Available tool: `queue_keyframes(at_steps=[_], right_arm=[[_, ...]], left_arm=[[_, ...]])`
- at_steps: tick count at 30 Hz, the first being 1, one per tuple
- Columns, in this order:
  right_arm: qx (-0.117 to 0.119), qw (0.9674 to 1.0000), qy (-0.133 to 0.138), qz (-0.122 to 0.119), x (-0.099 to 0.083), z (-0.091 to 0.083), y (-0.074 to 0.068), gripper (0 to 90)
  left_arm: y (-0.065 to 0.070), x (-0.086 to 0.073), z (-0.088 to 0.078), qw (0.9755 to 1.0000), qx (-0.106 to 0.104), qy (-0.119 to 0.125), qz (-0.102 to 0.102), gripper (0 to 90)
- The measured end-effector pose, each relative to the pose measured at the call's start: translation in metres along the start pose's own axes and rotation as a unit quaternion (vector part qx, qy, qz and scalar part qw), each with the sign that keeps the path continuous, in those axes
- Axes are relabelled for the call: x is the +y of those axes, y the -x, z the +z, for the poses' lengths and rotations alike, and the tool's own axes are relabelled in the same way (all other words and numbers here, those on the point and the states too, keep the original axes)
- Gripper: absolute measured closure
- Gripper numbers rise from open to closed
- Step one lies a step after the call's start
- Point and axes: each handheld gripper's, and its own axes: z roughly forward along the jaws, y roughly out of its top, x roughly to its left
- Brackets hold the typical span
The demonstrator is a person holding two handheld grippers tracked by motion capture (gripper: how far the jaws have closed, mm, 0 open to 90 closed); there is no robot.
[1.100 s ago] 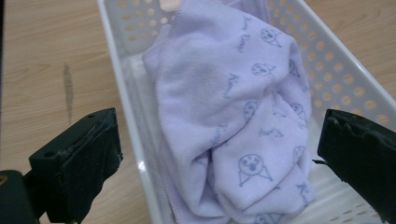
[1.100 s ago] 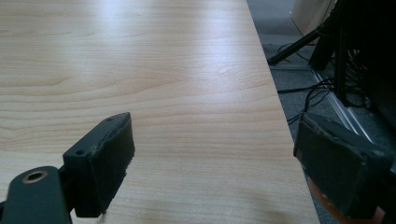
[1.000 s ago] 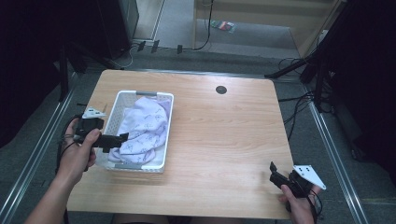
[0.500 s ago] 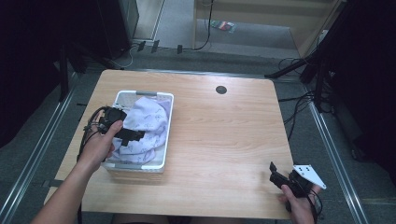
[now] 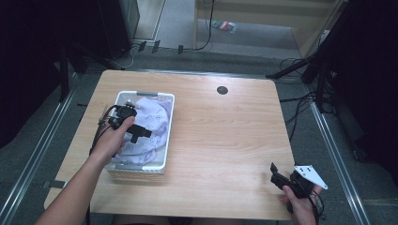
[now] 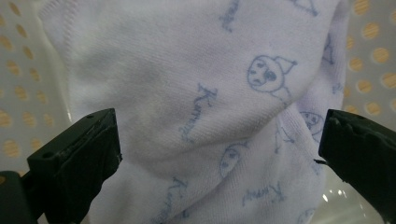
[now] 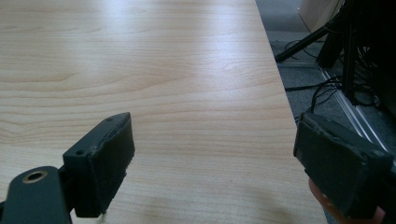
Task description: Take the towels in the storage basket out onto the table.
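The light wooden table (image 5: 225,140) in front of me has rounded corners and a small black round cap (image 5: 222,90) set into it near the far edge. Around it lies grey carpeted floor (image 5: 28,154). A metal rail (image 5: 334,164) runs along the floor just beside the table's right side, and black cables (image 5: 300,105) trail across the floor near the far right corner. Beyond the table, a small multicoloured object (image 5: 224,26) lies on the floor.

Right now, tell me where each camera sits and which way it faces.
High view: above the table, looking forward and down; both forearms enter from below.
Left gripper view: on the left tongs, facing the printed cloth in the white basket; jaws apart.
Right gripper view: on the right tongs, facing bare tabletop; jaws apart.
Shared: high and left views show the cloth.
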Motion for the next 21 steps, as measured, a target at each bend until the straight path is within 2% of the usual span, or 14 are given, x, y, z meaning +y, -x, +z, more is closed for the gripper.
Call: queue_keyframes(at_steps=[1, 2, 3, 4, 7, 10, 11, 13, 14, 21], right_arm=[[0.002, 1.0, 0.001, 0.0, 0.0, 0.0, 0.0, 12.6], [0.002, 1.0, 0.001, 0.0, 0.0, 0.0, 0.0, 12.6], [0.003, 1.0, 0.001, 0.0, 0.0, 0.0, 0.0, 12.6], [0.003, 1.0, 0.001, 0.0, 0.0, 0.0, 0.0, 12.6], [0.004, 1.0, 0.001, 0.0, 0.0, 0.0, 0.0, 12.6], [0.005, 1.0, 0.001, 0.0, 0.0, 0.0, 0.0, 12.6], [0.006, 1.0, 0.001, 0.0, 0.0, 0.0, 0.0, 12.6], [0.006, 1.0, 0.001, 0.0, 0.0, 0.0, 0.0, 12.6], [0.006, 1.0, 0.001, -0.001, 0.0, 0.0, 0.0, 12.6], [0.004, 1.0, 0.0, -0.006, 0.0, 0.0, -0.001, 12.7]], left_arm=[[0.0, 0.003, 0.005, 0.9998, 0.006, -0.016, -0.005, 0.0], [0.0, 0.003, 0.005, 0.9998, 0.006, -0.016, -0.005, 0.0], [0.001, 0.005, 0.009, 0.9995, 0.001, -0.031, -0.007, 0.0], [0.002, 0.006, 0.015, 0.9987, 0.013, -0.049, -0.011, 0.0], [0.002, 0.007, 0.024, 0.9973, 0.02, -0.069, -0.017, 0.0], [0.004, 0.007, 0.031, 0.9964, 0.026, -0.078, -0.021, 0.0], [0.007, 0.006, 0.037, 0.9948, 0.034, -0.095, -0.017, 0.0], [0.009, 0.005, 0.041, 0.9941, 0.042, -0.099, -0.017, 0.0], [0.01, 0.004, 0.044, 0.9936, 0.05, -0.1, -0.01, 0.0], [0.01, 0.003, 0.045, 0.9928, 0.06, -0.104, -0.007, 2.7]])
